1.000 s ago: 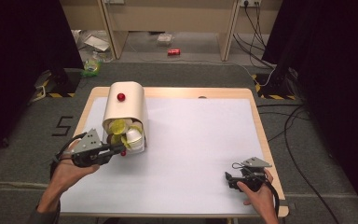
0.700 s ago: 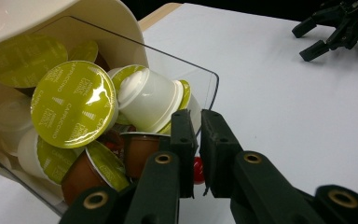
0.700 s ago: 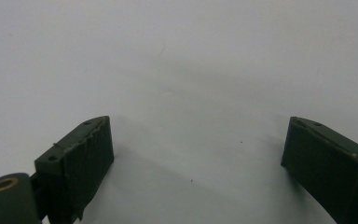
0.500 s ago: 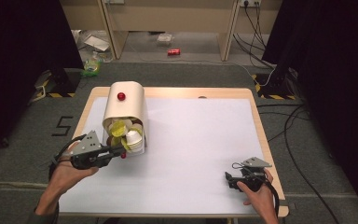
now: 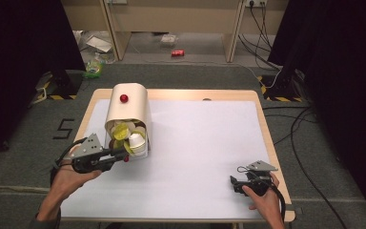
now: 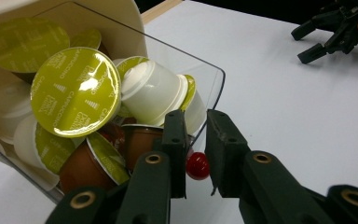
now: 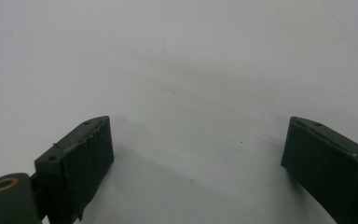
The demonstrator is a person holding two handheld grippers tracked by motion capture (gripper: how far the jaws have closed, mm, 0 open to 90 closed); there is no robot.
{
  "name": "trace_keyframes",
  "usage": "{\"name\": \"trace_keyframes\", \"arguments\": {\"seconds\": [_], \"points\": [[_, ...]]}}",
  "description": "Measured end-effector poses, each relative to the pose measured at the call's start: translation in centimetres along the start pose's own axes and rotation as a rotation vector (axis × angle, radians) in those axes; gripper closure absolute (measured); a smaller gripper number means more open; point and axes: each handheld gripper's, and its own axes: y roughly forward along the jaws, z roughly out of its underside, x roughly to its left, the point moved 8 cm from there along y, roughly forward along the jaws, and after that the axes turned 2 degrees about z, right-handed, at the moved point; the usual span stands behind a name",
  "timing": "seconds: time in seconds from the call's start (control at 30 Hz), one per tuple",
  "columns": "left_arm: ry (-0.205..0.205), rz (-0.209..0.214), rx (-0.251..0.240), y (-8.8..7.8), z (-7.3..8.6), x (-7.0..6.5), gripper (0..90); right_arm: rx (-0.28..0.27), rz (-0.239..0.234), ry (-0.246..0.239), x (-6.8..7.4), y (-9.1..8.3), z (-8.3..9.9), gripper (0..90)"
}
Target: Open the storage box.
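A cream dispenser (image 5: 126, 107) with a red button (image 5: 123, 98) on top lies at the table's left. Its clear front bin (image 6: 209, 79) is packed with coffee capsules (image 6: 74, 91), several green-lidded, some white or brown. My left gripper (image 5: 124, 155) points at the bin's front. Its jaws (image 6: 196, 135) have just been opening and stand slightly apart, open, with the bin's small red knob (image 6: 198, 165) in the gap between them. My right gripper (image 5: 233, 183) rests near the table's front right corner, its jaws (image 7: 196, 149) wide open over bare white tabletop.
The white table (image 5: 205, 143) has a wooden rim. The right gripper (image 6: 317, 39) also appears far off in the left gripper view. Cables (image 5: 305, 138) trail on the floor to the right, and a red can (image 5: 177, 53) lies on the floor behind the table.
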Motion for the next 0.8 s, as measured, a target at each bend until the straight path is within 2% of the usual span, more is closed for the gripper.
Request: {"name": "trace_keyframes", "arguments": {"seconds": [0.5,0.67,0.8], "points": [[-0.047,-0.048,-0.034,-0.4,-0.7,0.5,57.0,0.000,0.000,0.000,0.0,0.0,0.0,9.0],[-0.061,-0.104,-0.046,-0.5,-0.9,1.0,50.9,0.000,0.000,0.000,0.0,0.0,0.0,9.0],[-0.070,-0.124,-0.051,-0.7,-1.1,1.4,47.9,0.000,0.000,0.000,0.0,0.0,0.0,9.0]]}}
